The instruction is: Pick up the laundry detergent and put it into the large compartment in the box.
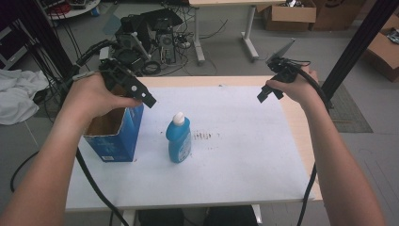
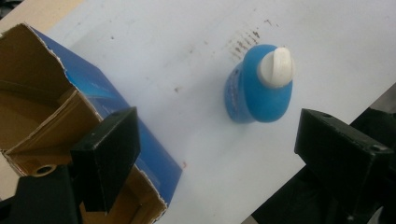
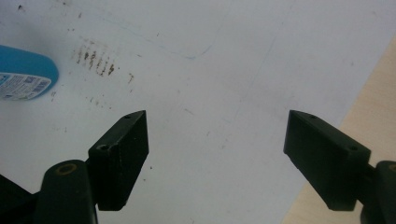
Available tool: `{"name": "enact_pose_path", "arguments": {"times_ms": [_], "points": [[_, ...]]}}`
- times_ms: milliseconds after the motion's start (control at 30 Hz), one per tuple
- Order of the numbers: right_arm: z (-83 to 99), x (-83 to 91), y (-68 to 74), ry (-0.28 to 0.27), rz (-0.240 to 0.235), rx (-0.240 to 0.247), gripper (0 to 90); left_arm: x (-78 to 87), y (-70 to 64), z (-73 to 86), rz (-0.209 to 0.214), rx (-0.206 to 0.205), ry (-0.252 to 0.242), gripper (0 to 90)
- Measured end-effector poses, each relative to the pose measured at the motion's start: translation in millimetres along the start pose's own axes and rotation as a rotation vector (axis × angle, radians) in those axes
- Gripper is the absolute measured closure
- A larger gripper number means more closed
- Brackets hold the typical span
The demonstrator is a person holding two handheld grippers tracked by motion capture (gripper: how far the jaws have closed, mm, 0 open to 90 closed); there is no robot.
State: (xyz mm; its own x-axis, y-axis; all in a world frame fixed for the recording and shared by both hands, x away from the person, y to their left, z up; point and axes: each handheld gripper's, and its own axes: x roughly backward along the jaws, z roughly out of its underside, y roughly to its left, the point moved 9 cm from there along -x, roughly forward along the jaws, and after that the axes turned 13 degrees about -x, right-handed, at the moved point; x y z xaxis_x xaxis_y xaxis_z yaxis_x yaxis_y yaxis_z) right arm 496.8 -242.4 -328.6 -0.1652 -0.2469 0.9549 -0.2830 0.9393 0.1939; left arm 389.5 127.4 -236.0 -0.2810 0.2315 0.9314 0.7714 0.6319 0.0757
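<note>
Blue bottle [image 1: 179, 139] upright on bench, untouched | open box [image 1: 114, 134] beside it | left gripper [image 2: 217, 144], right gripper [image 3: 215, 156]: jaws apart, empty | nothing started

The blue bottle [image 1: 179, 141] looks like smooth, slightly glossy plastic with a white plastic cap [image 2: 276, 67] and a printed paper label [image 3: 21, 85]. The open box [image 1: 114, 135] is cardboard, printed blue and faintly shiny outside, raw brown and matt inside, with rough torn edges along its rim. A matt white sheet [image 1: 235, 141], paper-like and flecked with brown marks, covers a pale wood-look table [image 1: 301, 127], and both grippers' jaws are matt black plastic.
</note>
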Motion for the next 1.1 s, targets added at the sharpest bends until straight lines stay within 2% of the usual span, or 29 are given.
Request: {"name": "enact_pose_path", "arguments": {"times_ms": [333, 767, 1100], "points": [[1.8, 3.5, -1.3, -0.007, -0.003, 0.002, 22.3, 2.2, -7.8, -2.6, -0.011, 0.018, -0.007, 15.4], [5.7, 5.5, -5.1, -0.012, -0.007, 0.004, 22.3, -11.2, -28.5, -18.1, 0.009, 0.015, -0.016, 15.5], [6.4, 5.4, -3.6, -0.013, -0.009, 0.010, 22.2, -23.5, -38.5, -23.6, 0.001, 0.029, -0.015, 15.5]]}}
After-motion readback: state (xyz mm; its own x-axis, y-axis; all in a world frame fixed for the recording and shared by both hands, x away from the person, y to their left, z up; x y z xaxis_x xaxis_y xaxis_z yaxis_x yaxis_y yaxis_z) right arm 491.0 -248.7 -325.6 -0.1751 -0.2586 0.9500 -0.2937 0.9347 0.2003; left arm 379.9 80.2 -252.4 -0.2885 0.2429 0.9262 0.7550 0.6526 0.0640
